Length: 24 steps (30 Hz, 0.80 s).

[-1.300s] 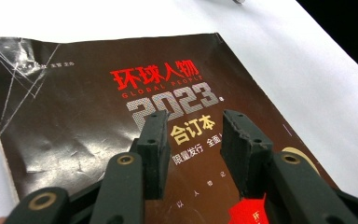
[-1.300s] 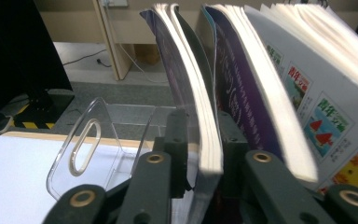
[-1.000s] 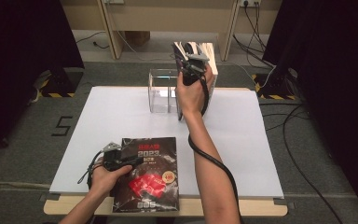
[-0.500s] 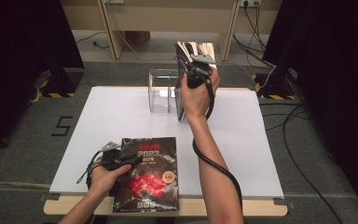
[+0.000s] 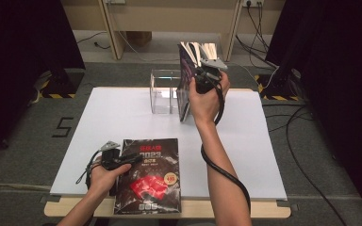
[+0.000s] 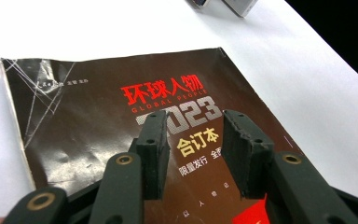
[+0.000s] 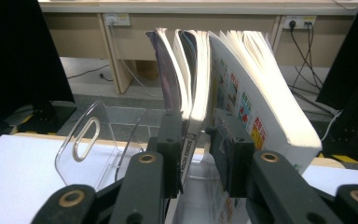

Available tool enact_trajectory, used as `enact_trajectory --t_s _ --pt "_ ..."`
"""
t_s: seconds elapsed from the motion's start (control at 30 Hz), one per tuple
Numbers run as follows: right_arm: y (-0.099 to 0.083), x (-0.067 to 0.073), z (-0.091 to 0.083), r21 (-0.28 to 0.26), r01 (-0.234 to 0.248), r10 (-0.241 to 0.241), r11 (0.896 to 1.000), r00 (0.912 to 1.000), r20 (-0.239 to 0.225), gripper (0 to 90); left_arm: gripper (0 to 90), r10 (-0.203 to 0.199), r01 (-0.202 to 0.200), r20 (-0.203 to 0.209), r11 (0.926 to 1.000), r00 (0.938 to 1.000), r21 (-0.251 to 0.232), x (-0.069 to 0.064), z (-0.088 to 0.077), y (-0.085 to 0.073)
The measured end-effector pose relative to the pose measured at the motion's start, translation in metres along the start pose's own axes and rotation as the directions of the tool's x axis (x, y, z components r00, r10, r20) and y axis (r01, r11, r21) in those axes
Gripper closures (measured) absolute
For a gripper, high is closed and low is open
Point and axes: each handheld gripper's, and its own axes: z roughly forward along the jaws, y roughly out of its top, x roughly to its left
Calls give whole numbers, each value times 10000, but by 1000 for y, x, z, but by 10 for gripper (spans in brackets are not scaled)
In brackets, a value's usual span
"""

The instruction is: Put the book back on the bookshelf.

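White tabletop (image 5: 122, 117), grey carpeted floor (image 5: 23, 141)

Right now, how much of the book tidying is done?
Some magazines already stand in the clear rack. The right gripper, jaws just opening, has another magazine between them there. The dark magazine lies flat under the open left gripper; it goes next, probably.

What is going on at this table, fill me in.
A person is shelving magazines in a clear acrylic holder at the far edge of the white table. The right gripper straddles a standing magazine among the upright ones there, its jaws having just opened a little. The left gripper rests open over a dark red magazine lying flat near the front edge.
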Motion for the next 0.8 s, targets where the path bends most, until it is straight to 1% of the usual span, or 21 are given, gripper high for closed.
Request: enact_trajectory --t_s 0.07,0.1,0.13,0.23,0.3,0.33,0.57,0.7,0.8 --pt "-1 -2 -2 -27 -67 67 10000 9999 -76 718 600 94 -94 -102 10000 9999 -12 0 0 0" --pt "-1 -4 -3 -42 -41 41 10000 9999 -100 714 600 96 -97 -119 10000 9999 -22 0 0 1" --pt "-2 -5 -5 -24 -147 146 9999 9998 -157 710 599 64 -65 -98 10000 9999 -46 1 0 1" --pt "-4 -8 -7 19 -223 223 9997 9994 -267 703 597 35 -35 -142 10000 9999 -39 1 0 1" --pt "-5 -10 -9 27 -186 187 9998 9994 -294 700 596 45 -45 -188 10000 9998 -21 2 -1 1" --pt "-6 -11 -9 87 -257 260 9996 9991 -337 697 596 38 -39 -201 10000 9998 -19 2 -1 1" --pt "-12 -17 -15 162 -236 243 9996 9987 -437 687 595 -12 9 -274 9999 9996 -102 5 -2 2" --pt "-17 -20 -18 303 -264 280 9992 9982 -532 679 590 -74 69 -324 9998 9994 -181 7 -4 3" --pt "-22 -22 -21 405 -234 258 9989 9980 -575 676 588 -96 86 -469 9997 9989 -231 10 -6 4"
